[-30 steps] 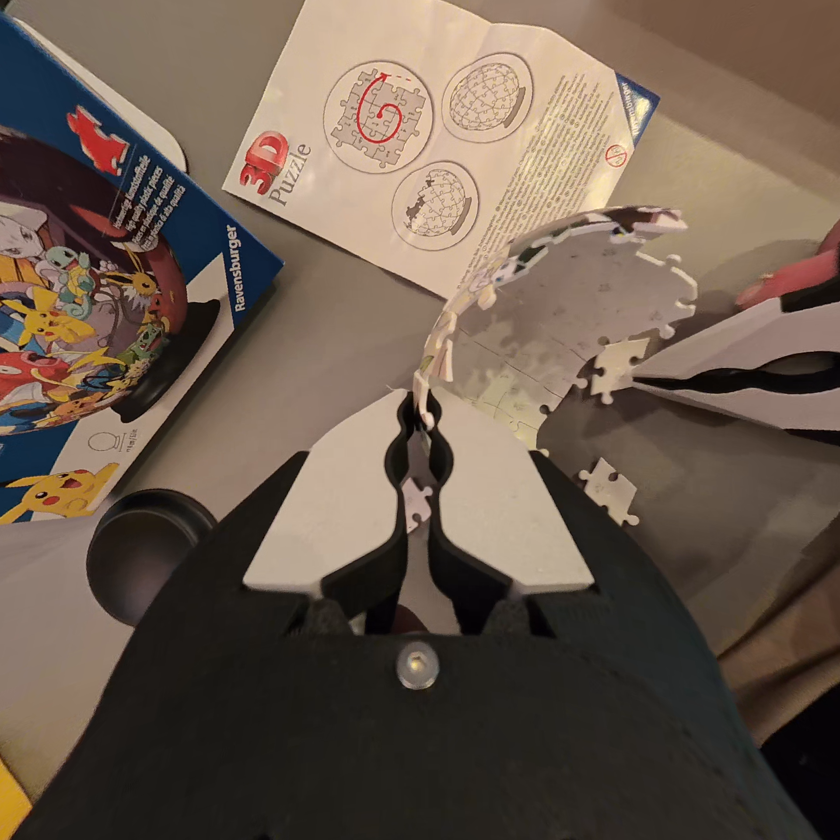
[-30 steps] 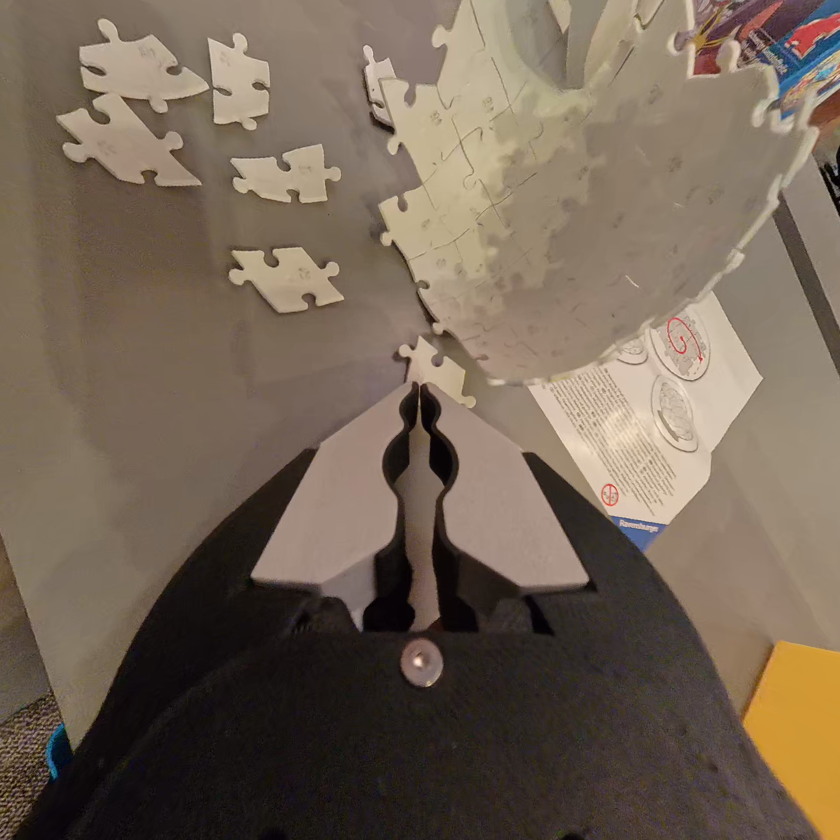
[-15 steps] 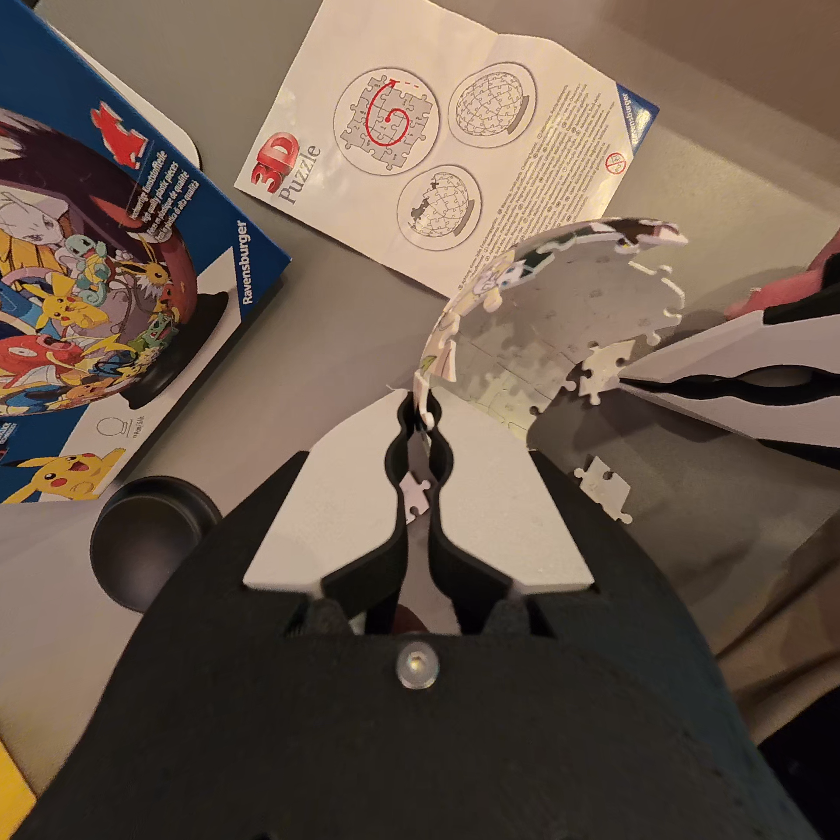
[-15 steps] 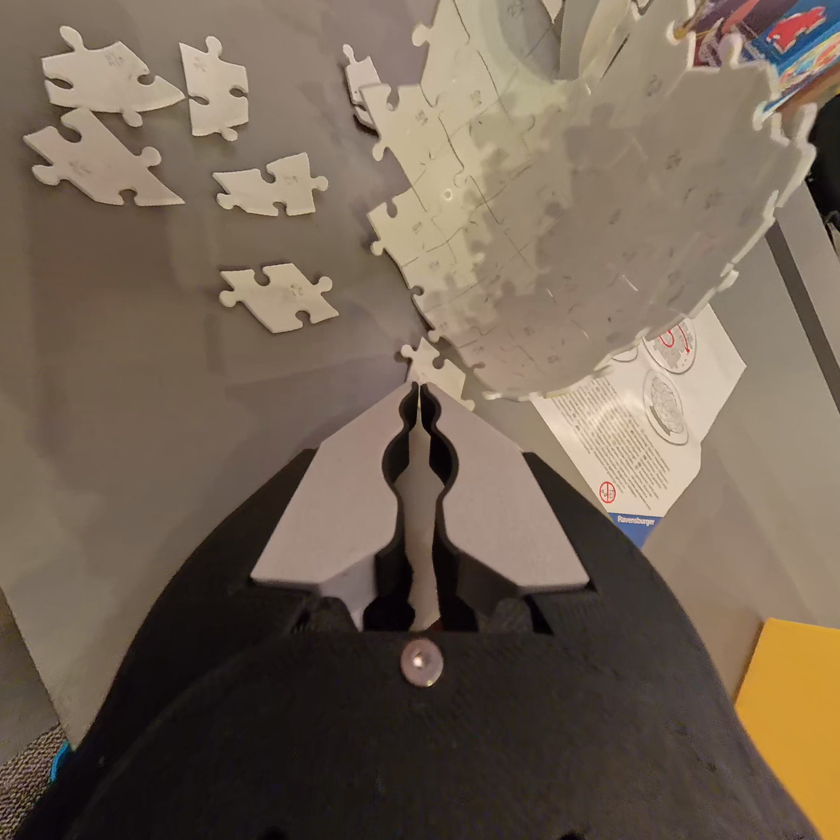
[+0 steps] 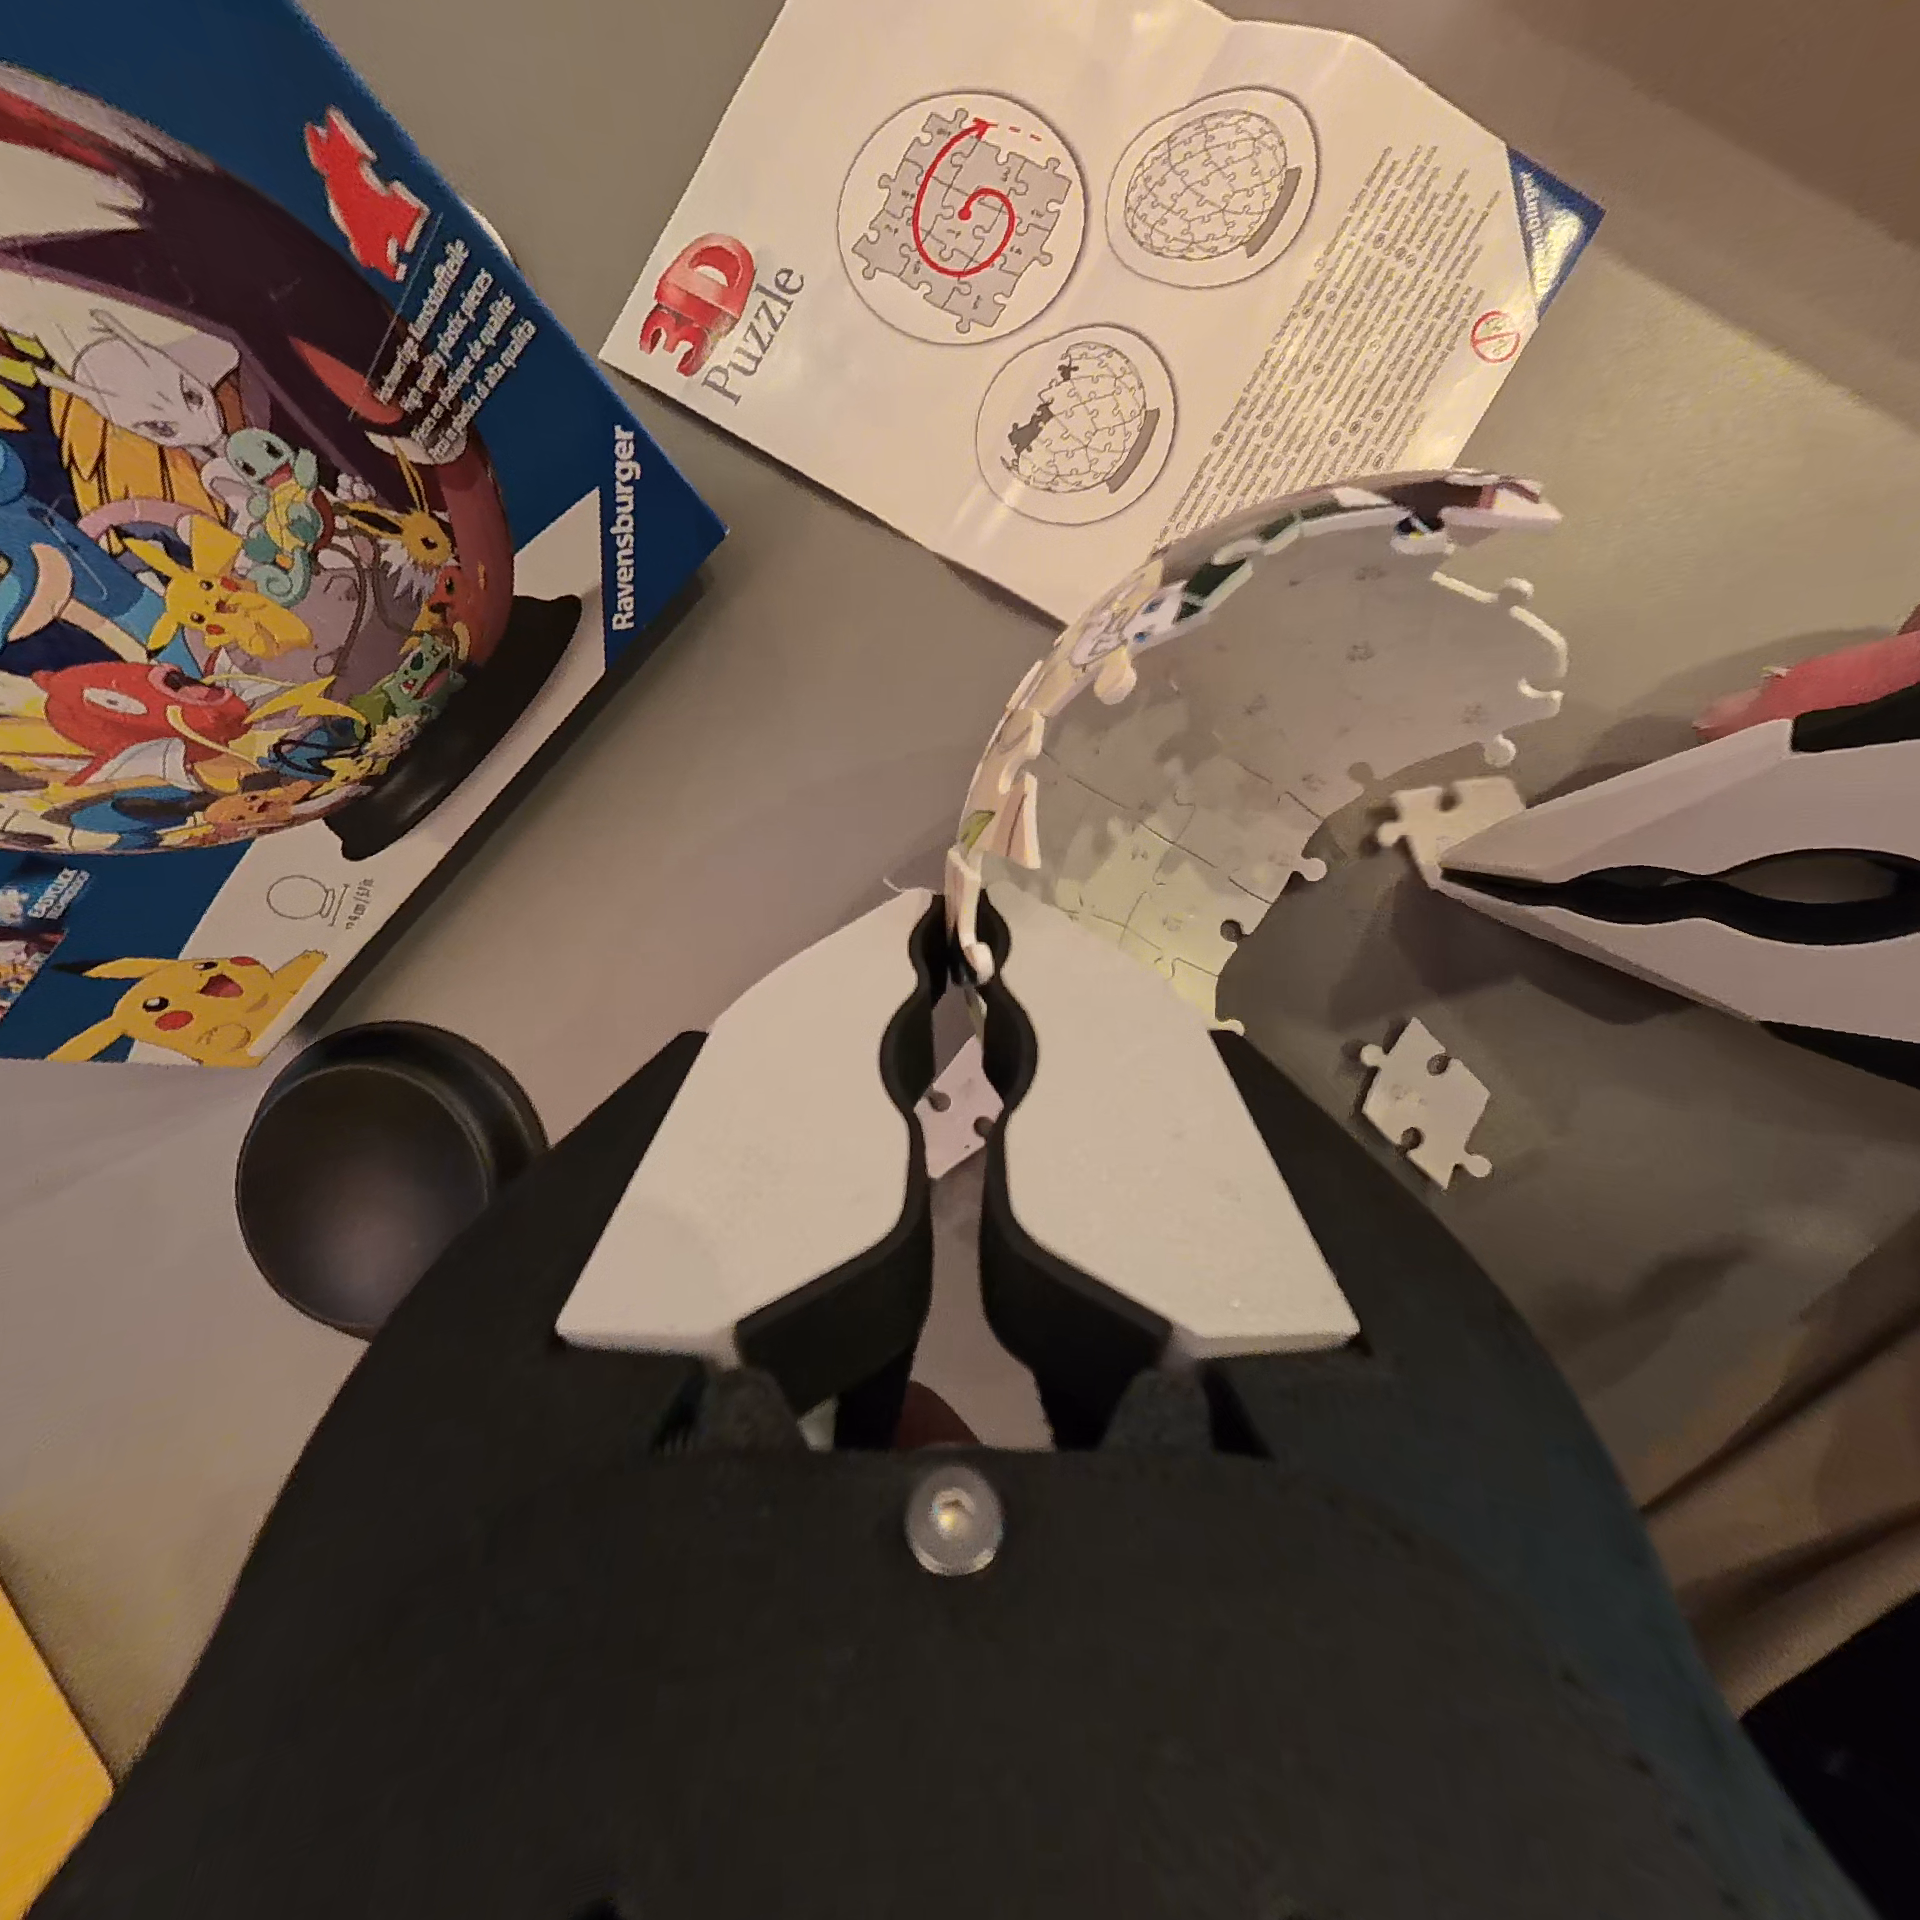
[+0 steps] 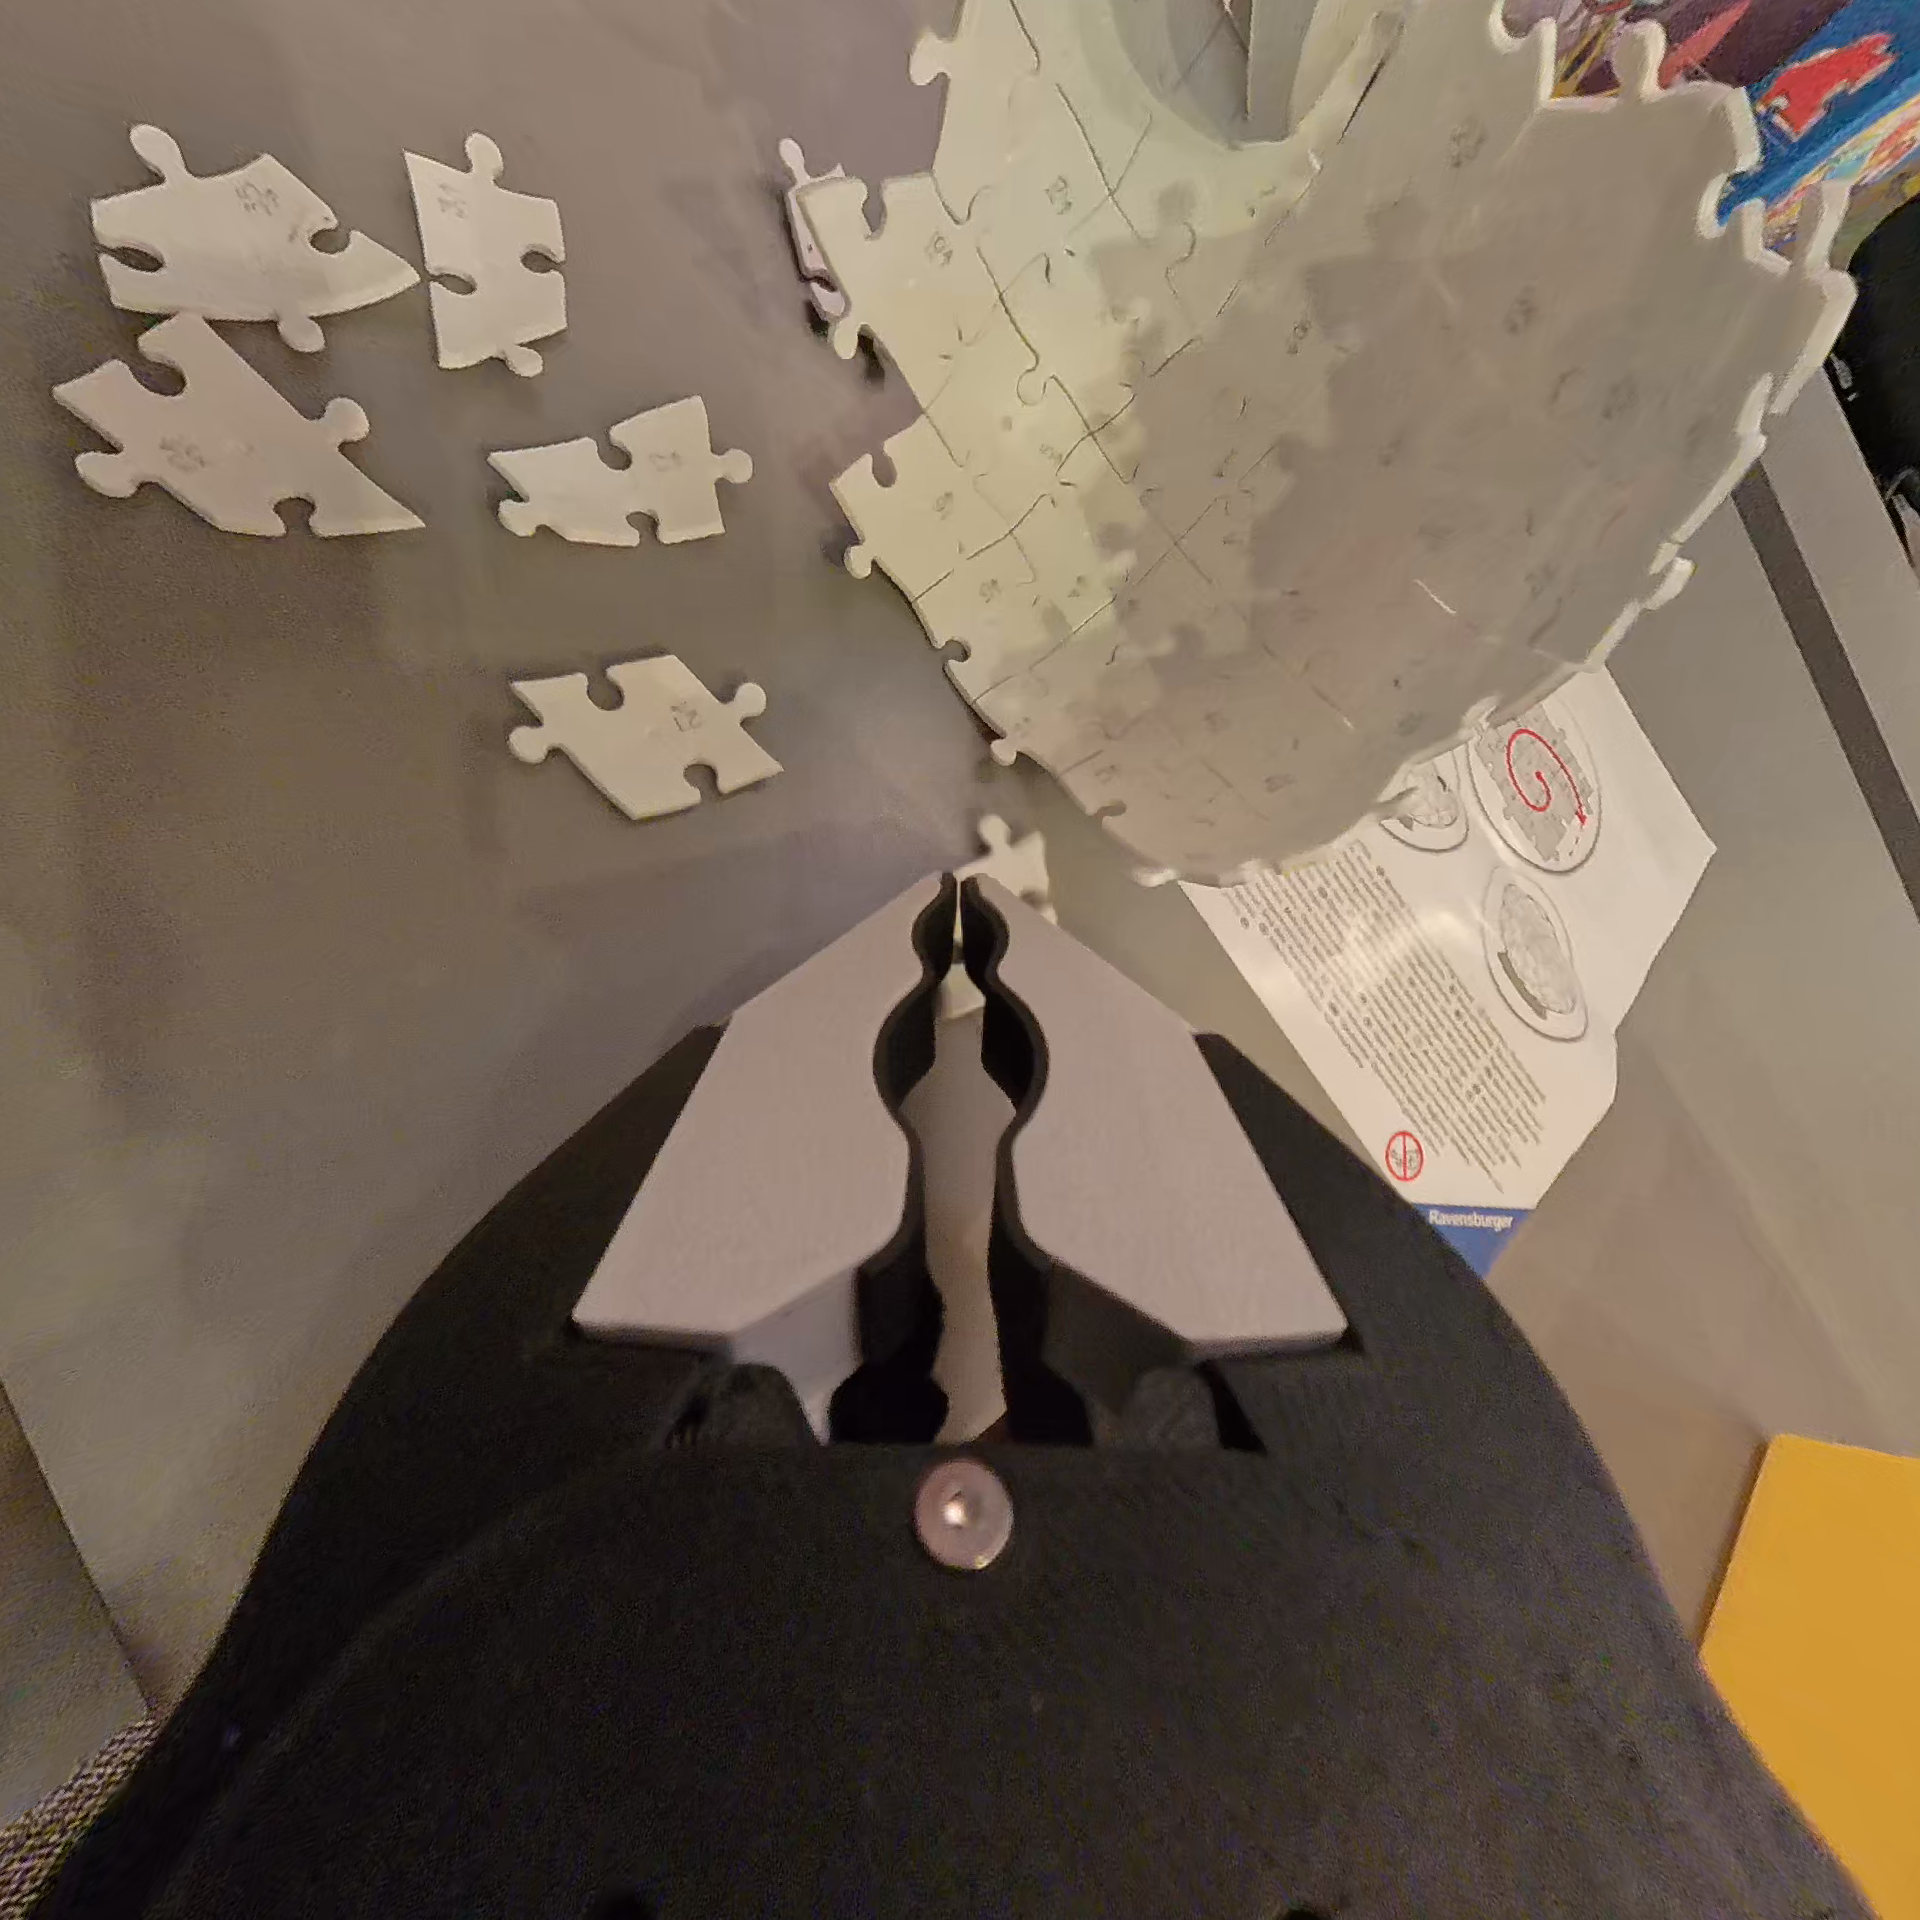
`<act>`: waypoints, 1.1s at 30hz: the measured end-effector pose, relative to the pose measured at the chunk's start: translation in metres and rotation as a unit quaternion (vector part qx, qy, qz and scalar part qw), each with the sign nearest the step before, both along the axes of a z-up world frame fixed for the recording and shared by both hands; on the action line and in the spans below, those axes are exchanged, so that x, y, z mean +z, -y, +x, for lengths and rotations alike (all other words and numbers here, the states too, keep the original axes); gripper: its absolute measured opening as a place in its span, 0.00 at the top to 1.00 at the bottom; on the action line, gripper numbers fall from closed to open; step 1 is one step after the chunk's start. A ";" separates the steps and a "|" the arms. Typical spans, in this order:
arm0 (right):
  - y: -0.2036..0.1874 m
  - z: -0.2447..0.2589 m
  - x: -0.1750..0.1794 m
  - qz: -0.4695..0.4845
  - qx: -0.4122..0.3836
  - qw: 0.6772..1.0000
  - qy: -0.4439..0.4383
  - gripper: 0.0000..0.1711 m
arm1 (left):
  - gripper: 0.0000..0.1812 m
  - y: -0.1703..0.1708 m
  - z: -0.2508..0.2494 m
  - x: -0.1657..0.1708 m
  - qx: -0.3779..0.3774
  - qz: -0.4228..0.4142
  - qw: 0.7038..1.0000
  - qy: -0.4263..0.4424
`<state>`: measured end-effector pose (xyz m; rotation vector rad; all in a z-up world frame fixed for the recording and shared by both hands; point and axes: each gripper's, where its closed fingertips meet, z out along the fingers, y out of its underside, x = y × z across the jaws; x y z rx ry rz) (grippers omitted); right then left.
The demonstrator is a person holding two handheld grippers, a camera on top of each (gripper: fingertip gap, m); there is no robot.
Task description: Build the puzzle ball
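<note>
My left gripper (image 5: 964,935) is shut on the lower rim of the partly built puzzle ball (image 5: 1247,748), a curved white shell with print on its outside, held above the grey table. In the right wrist view the shell (image 6: 1299,468) hangs ahead and to the right. My right gripper (image 6: 958,896) is shut on a small white puzzle piece (image 6: 1013,857), which sits just below the shell's lower edge. In the left wrist view the right gripper (image 5: 1455,871) comes in from the right, with the piece (image 5: 1439,821) a small gap from the shell's jagged edge.
Several loose white pieces (image 6: 649,743) lie on the grey table (image 6: 260,935) at the left, and one (image 5: 1423,1101) lies under the shell. The blue puzzle box (image 5: 260,520), the instruction sheet (image 5: 1091,291), a black round stand (image 5: 384,1164) and a yellow object (image 6: 1818,1662) lie around.
Both grippers stay shut on their loads. The shell and the held piece have shifted slightly, and the piece still sits close to the shell's lower edge.
</note>
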<state>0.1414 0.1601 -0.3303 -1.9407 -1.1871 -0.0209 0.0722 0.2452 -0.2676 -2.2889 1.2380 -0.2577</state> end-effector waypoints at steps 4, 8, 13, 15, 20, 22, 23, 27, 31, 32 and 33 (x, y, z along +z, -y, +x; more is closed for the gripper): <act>-0.001 -0.002 0.003 0.001 0.000 1.000 -0.010 1.00 | 0.98 0.000 -0.004 0.001 0.004 0.000 1.000 -0.002; 0.002 0.001 0.005 0.001 -0.002 1.000 -0.024 1.00 | 0.98 0.001 -0.003 0.002 0.001 0.002 1.000 -0.002; 0.010 0.008 0.000 -0.009 0.008 1.000 -0.018 1.00 | 0.98 0.001 -0.003 0.002 0.000 0.005 1.000 0.000; 0.008 0.013 0.004 0.005 0.009 1.000 -0.013 1.00 | 0.98 0.001 -0.004 0.001 0.001 0.006 1.000 0.000; 0.007 0.028 0.015 0.003 -0.003 1.000 -0.023 1.00 | 0.98 0.001 -0.004 0.001 0.000 0.006 1.000 0.001; 0.008 0.030 0.014 -0.005 0.008 1.000 -0.025 1.00 | 0.98 0.001 -0.003 0.001 -0.001 0.008 1.000 0.000; 0.010 0.028 0.013 -0.014 0.018 0.999 -0.025 1.00 | 0.98 0.001 -0.003 0.001 -0.001 0.008 1.000 0.000; 0.019 0.019 0.003 -0.037 0.049 0.998 -0.010 1.00 | 0.98 0.002 -0.003 0.002 -0.002 0.007 1.000 -0.001; 0.024 0.012 0.000 -0.045 0.057 0.997 -0.014 1.00 | 0.98 0.002 -0.003 0.001 -0.002 0.007 1.000 -0.001; 0.025 0.011 0.000 -0.046 0.057 0.997 -0.014 1.00 | 0.98 0.002 -0.003 0.001 -0.002 0.007 1.000 -0.001; 0.026 0.010 0.000 -0.045 0.057 0.997 -0.014 1.00 | 0.98 0.003 -0.003 0.001 -0.002 0.008 1.000 -0.001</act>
